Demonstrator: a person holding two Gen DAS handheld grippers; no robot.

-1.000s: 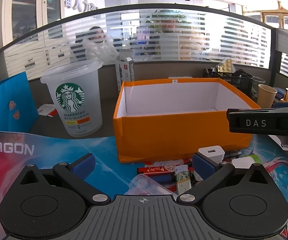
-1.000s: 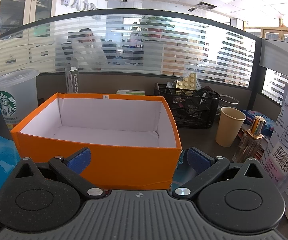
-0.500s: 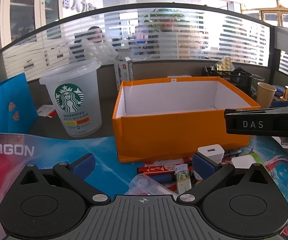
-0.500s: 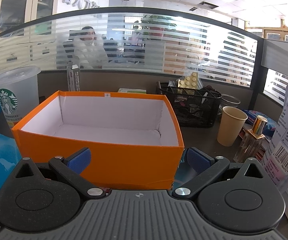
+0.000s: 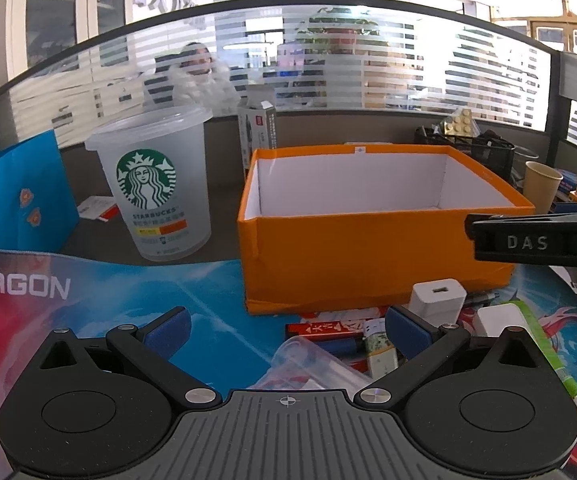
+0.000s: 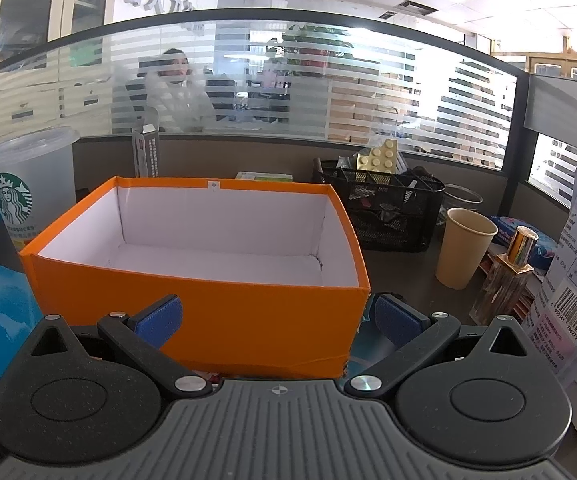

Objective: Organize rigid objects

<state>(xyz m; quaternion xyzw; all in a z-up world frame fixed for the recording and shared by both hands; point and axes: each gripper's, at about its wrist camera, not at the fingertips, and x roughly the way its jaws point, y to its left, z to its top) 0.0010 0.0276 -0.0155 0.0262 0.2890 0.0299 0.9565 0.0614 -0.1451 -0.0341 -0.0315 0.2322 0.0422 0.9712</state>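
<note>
An orange box (image 5: 372, 252) with a white inside stands open-topped in the middle of the surface, and nothing lies in the part of it that shows. The left gripper (image 5: 286, 330) hangs low over the near edge of a colourful desk mat (image 5: 100, 292) marked AGON, its jaws spread wide with nothing between them. Between and just beyond its blue pads (image 5: 406, 330) lies a loose heap of small things, close against the near wall of the box: a white charger block (image 5: 438, 298), a red flat pack (image 5: 324, 328), a dark blue marker (image 5: 342, 346), a small labelled bottle (image 5: 380, 350) and a clear plastic piece (image 5: 312, 368). To the right of these lie a white block (image 5: 498, 318) and a green tube (image 5: 544, 352). The black body of the right gripper, stamped DAS, reaches in from the right at the height of the box wall.

The right gripper (image 6: 276, 316) hovers just before the near wall of the orange box (image 6: 248, 320), jaws also wide apart and holding nothing.

A frosted Starbucks cup (image 5: 154, 184) stands left of the box, and a blue paper bag (image 5: 20, 196) further left. Behind the box stands a tall narrow carton (image 5: 258, 136). To the right are a black mesh organizer (image 6: 380, 204), a tan paper cup (image 6: 462, 252) and a gold-capped bottle (image 6: 508, 276). A person sits behind the striped glass partition at the far side.
</note>
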